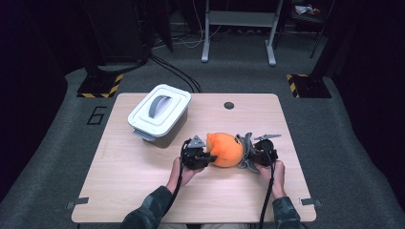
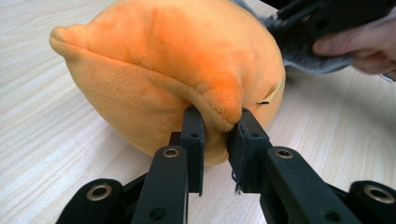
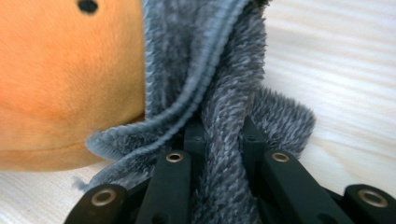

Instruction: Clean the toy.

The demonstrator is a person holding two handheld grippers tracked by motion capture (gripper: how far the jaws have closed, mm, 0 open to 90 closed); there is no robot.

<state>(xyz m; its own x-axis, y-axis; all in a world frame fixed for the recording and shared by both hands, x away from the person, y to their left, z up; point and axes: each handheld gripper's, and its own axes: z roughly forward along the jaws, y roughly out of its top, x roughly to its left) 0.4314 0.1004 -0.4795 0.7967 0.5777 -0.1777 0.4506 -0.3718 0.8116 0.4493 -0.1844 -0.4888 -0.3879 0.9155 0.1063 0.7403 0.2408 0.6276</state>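
**Inspector A:** High view. The orange plush toy (image 1: 225, 149) lies on the desk (image 1: 143, 191), right of centre, near the front edge. The left tongs (image 1: 208, 156) hold its near-left end, the right tongs (image 1: 250, 155) its grey fur part (image 1: 244, 151). One grip at each end suggests the toy is being carried or stretched between both hands.

**Inspector B:** Obstructions?

**Inspector A:** A white lidded bin (image 1: 159, 111) stands behind and to the left, well apart. A dark round hole (image 1: 229, 105) sits near the far edge. Nothing stands between the toy and either.

**Inspector B:** Left gripper view?

**Inspector A:** The left tongs (image 2: 217, 128) are narrow, pinching a seam ridge of the orange plush (image 2: 168, 60); the toy's body rests on the desk (image 2: 42, 130). The other hand (image 2: 359, 46) is beyond it.

**Inspector B:** Right gripper view?

**Inspector A:** The right tongs (image 3: 223, 133) are clamped on a fold of grey fur (image 3: 229, 93), just beside the orange body (image 3: 65, 79).
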